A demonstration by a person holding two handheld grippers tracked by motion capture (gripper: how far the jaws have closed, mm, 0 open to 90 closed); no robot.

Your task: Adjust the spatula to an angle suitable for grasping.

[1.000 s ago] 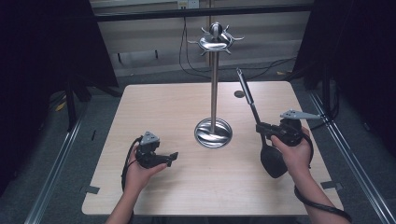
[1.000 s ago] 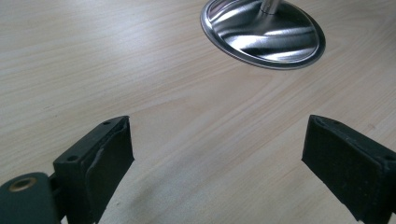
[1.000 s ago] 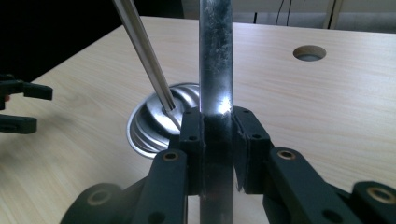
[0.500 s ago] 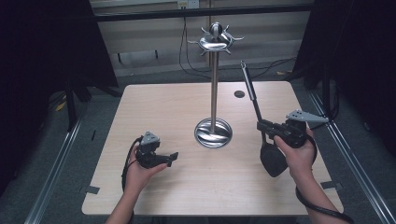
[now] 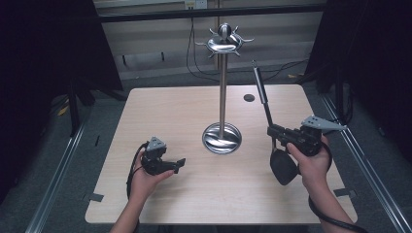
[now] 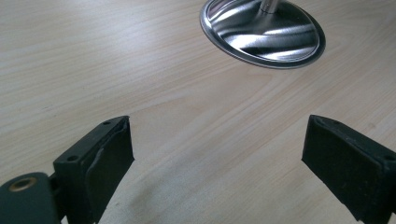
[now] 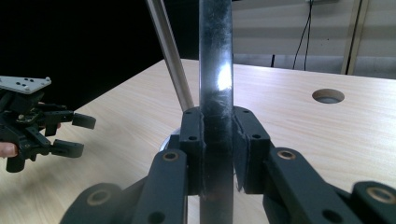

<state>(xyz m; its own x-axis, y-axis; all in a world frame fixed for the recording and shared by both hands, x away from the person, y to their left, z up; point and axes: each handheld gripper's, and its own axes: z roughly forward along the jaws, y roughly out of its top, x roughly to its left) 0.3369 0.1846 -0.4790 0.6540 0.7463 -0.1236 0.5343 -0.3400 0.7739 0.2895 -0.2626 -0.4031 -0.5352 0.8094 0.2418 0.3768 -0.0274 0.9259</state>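
High view: my right gripper [image 5: 275,132] clamps the ladle [image 5: 272,133] by its handle, long axis nearly upright, bowl down, handle tip up; my left gripper [image 5: 180,164] is open, empty.

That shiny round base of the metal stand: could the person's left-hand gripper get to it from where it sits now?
Probably yes. The left gripper is open with nothing between its jaws, and bare table lies between it and the stand's base. The right gripper, shut on the ladle, is off to the other side.
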